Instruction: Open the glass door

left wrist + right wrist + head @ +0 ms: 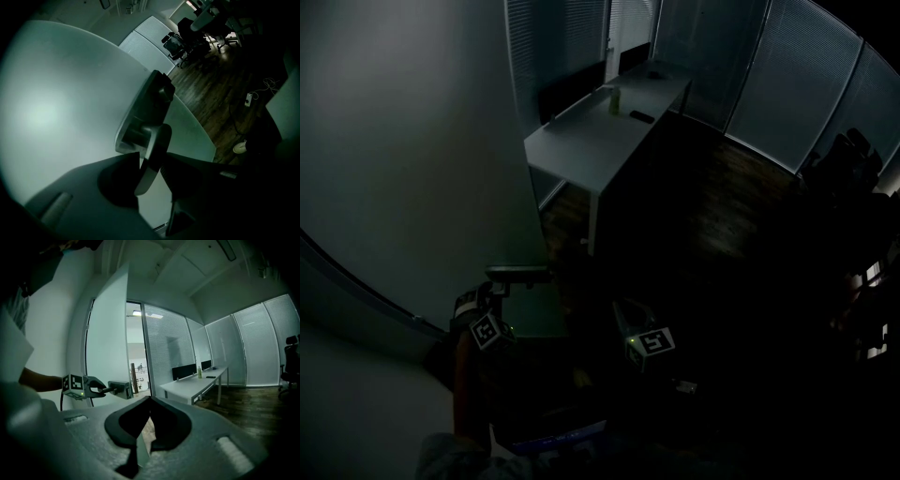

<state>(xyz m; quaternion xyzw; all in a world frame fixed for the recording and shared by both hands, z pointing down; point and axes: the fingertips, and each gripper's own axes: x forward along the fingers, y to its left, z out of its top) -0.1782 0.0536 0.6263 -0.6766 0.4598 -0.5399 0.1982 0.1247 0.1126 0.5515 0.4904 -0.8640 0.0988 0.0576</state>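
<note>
The frosted glass door [412,141] fills the left of the head view. Its metal lever handle [152,159] juts from a lock plate [147,110]. My left gripper [151,161] is shut on that lever, one jaw on each side of it. From the right gripper view, the left gripper [101,389] holds the handle [112,390] at the door's edge, and the door [110,333] stands ajar with a lit corridor beyond. My right gripper [150,399] is shut with nothing between its jaws. It hangs in the air to the right of the left gripper [502,300].
A long white desk [600,122] stands further in, with a bottle [615,98] and a dark flat object [641,116] on it. Glass walls with blinds [797,84] enclose the room. Office chairs [176,44] and a cable with a power strip [248,98] are on the wooden floor.
</note>
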